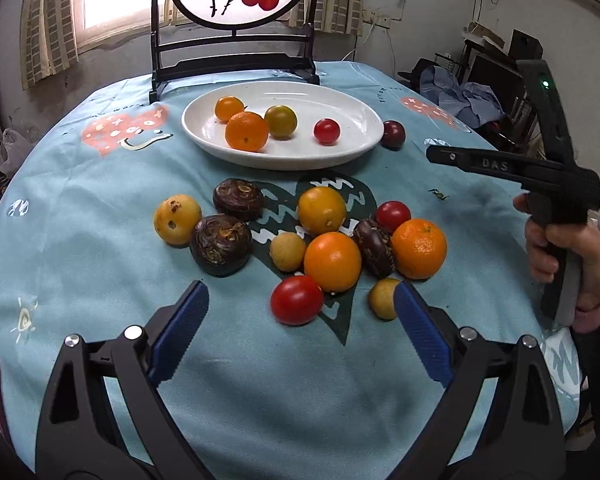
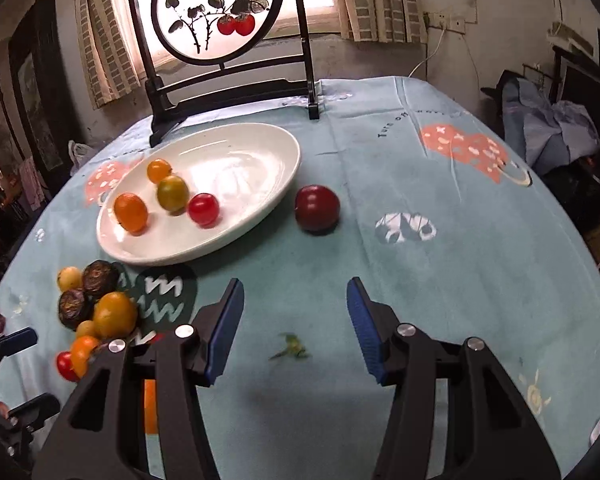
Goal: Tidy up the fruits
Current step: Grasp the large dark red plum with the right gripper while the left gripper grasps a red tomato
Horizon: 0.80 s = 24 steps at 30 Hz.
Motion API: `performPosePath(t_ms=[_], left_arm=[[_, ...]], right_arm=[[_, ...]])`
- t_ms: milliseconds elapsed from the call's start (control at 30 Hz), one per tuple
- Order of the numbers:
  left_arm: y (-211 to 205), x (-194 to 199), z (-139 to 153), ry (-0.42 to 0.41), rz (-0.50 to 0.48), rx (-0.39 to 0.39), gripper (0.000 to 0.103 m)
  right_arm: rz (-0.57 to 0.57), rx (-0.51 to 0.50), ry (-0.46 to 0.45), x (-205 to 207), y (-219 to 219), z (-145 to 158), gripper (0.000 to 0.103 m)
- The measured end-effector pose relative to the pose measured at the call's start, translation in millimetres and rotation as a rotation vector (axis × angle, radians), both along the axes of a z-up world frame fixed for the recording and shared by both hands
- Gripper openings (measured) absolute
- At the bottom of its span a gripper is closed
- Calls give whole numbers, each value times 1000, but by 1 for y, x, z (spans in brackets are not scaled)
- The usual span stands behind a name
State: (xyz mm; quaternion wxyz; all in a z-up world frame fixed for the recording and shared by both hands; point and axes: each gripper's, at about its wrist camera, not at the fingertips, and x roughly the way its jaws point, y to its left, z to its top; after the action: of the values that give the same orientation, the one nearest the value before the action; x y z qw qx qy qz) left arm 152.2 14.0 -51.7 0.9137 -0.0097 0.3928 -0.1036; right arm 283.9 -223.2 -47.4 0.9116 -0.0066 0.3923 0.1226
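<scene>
A white plate carries orange, greenish-yellow and red fruit. The tablecloth is pale blue with coral hearts and a dark green heart bearing white zigzags. Beyond the blue, ribbed finger pads lie dark brown swirl-marked fruits.

Painted screen — patterned tablecloth

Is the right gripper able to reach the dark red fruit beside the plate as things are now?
Probably yes. The right gripper has open, empty jaws, and the dark red fruit lies alone ahead, with only bare cloth between; the plate is beside it.
</scene>
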Motion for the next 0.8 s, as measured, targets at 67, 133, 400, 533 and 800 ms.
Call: performPosePath(t_ms=[67,133,400,533,800], left_arm=[[3,1,0,-1,14,0,95],[6,1,-1,6,17,-19,95],[10,5,-4,32,29,-29,95],[12,8,-6,42,33,-37,95],[14,13,-10,70,33,-45,95]], right_arm=[[11,-27,20,20,0,-7,54],[21,-50,28,32,0,-11,54],[68,-105,29,66,14,-20,54],[81,-144,22,75,23,-22,51],[37,-100,53,72,10,-21,38]])
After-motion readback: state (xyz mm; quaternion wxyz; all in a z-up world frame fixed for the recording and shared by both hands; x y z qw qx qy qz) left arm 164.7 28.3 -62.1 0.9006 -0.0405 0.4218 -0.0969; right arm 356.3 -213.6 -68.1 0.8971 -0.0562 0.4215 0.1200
